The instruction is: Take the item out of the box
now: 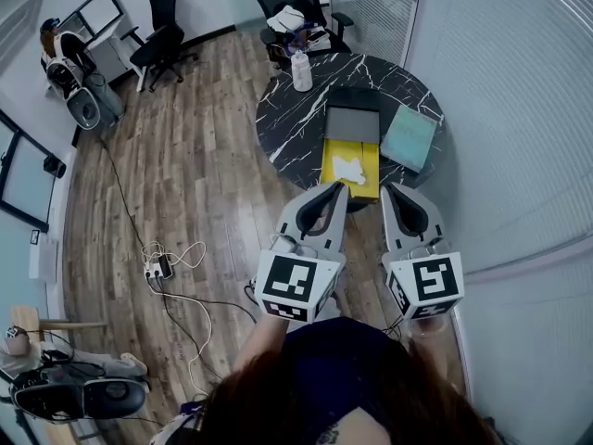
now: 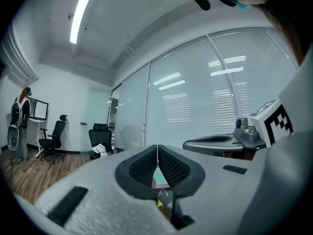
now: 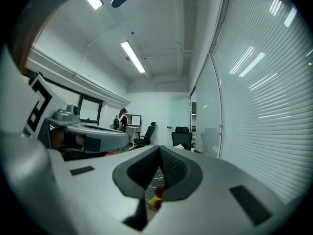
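Observation:
On the round black marble table [image 1: 296, 119] lies an open box: a dark grey tray [image 1: 352, 123] with its yellow lid [image 1: 351, 167] folded toward me. A white item [image 1: 348, 167] rests on the yellow part. My left gripper [image 1: 341, 186] hovers at the table's near edge, just short of the yellow lid, jaws shut and empty. To its right my right gripper [image 1: 389, 189] is held level with it, also shut on nothing. Both gripper views point at the room; in the left gripper view my left gripper [image 2: 157, 146] has its tips touching, and in the right gripper view so does my right gripper [image 3: 159, 147].
A teal pad [image 1: 409, 137] lies right of the box and a white bottle [image 1: 302, 70] stands at the table's far edge. An office chair [image 1: 298, 7] is behind the table. Blinds cover the glass wall [image 1: 500, 109] on the right. Cables [image 1: 176, 267] lie on the wooden floor at the left.

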The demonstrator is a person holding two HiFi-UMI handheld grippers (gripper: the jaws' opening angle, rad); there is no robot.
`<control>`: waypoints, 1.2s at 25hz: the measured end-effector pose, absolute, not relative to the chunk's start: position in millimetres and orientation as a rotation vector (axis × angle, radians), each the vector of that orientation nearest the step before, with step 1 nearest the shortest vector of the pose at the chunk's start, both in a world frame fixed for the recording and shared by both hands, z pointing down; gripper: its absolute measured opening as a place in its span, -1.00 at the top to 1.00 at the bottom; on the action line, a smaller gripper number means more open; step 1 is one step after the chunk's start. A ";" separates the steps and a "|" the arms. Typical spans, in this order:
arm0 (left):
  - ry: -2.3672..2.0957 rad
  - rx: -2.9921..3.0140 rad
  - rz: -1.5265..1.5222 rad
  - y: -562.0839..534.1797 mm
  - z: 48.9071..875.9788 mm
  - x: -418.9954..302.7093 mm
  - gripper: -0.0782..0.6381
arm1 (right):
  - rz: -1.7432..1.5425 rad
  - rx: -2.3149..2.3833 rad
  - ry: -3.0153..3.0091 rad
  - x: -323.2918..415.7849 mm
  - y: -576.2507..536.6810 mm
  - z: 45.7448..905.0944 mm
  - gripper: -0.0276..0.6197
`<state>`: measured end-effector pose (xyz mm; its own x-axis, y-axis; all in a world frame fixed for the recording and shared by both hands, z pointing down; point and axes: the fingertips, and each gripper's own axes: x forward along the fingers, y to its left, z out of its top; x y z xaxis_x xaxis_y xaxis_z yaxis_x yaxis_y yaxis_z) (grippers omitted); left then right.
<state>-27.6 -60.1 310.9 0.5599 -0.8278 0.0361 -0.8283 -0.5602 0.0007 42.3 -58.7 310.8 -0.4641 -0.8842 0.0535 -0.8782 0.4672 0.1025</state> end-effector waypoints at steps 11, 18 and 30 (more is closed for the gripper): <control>-1.412 2.766 0.048 -92.4 315.6 -43.8 0.70 | -0.082 1.597 -2.568 26.5 -94.0 312.6 0.84; -1.389 2.746 0.057 -96.1 328.1 -47.6 0.70 | -0.142 1.606 -2.491 23.2 -101.2 327.5 0.84; -1.393 2.729 0.072 -123.0 332.5 -45.8 0.70 | -0.180 1.595 -2.449 28.4 -131.4 336.9 0.84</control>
